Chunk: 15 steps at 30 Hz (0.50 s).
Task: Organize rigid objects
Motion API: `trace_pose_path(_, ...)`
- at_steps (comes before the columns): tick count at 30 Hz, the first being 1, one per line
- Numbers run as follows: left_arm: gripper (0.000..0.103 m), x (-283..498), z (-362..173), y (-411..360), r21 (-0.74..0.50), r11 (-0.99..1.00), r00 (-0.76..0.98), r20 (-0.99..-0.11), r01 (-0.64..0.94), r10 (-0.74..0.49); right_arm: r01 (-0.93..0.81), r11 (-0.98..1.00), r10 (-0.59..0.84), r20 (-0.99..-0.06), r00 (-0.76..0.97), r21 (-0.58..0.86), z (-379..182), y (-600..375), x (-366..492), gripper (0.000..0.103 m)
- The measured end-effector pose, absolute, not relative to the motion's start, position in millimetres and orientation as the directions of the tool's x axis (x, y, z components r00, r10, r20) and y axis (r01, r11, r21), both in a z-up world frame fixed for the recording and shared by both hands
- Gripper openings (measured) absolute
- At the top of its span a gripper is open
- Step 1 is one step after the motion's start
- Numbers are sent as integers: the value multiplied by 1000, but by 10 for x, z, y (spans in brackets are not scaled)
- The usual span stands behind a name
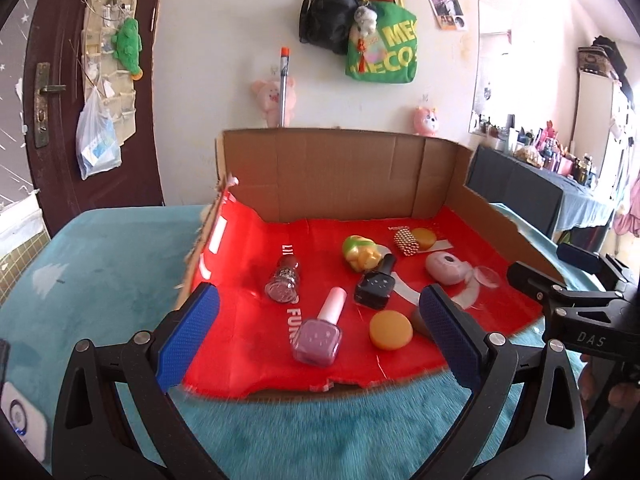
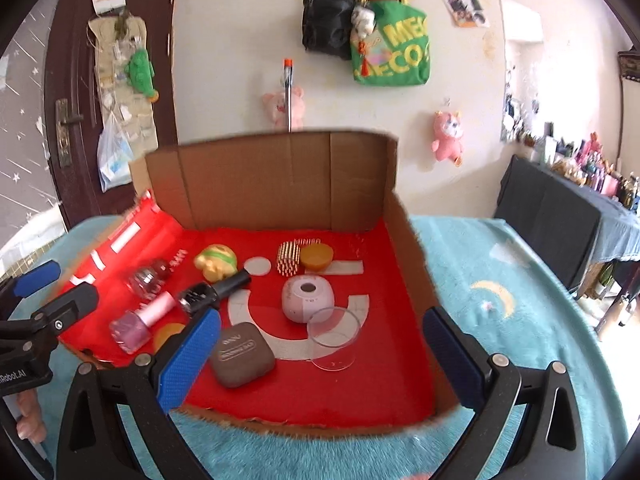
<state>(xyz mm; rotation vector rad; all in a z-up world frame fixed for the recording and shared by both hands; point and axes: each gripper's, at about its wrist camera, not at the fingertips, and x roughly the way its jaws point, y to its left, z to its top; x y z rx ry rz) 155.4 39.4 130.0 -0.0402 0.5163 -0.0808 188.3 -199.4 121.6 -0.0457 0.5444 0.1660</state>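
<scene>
while both grippers hang above the near edge of the cardboard box (image 2: 288, 176), the rigid objects all lie loose on its red lining (image 2: 384, 368), which sits on a teal blanket (image 2: 500, 320). that scatter would fit either a sort still to be made or one just tipped out again, so i only say how things lie.

largest among them is the pink dome (image 2: 307, 300) near the middle, with a clear cup (image 2: 334, 338) on its side touching it toward the camera. a brown case (image 2: 242, 354) lies just left of the cup, close to the right gripper (image 2: 320, 360), whose jaws stand wide and hold nothing. the left gripper (image 1: 320, 332) is likewise wide and bare, looking down on a lilac polish bottle (image 1: 318, 338), a black polish bottle (image 1: 376, 284) and an orange disc (image 1: 391, 330).

whichever piece is taken, a good grasp would likely straddle it squarely across flat faces; the cup looks apt to roll and its thin wall to slip.

smaller still are a yellow-green toy (image 1: 360, 254), a glass bottle with a dark red cap (image 1: 284, 280), a second orange disc (image 2: 316, 258) and a block of gold beads (image 2: 288, 260).

in the left view the right pad covers most of the brown case. print on the lining is too small to read.
</scene>
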Motion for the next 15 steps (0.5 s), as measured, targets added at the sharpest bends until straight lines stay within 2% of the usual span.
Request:
trace_pose_path(6,102,1157,1406,371,-35,997,865,-496,68,-77,-191,981,175,-492,853,18,1427,-1971,1453,103)
trace_pose_path(15,102,813,1194,278,-43,997,814,-574,71,-83,-177,984,156,-567,809,19,1202,-1990,1044,103)
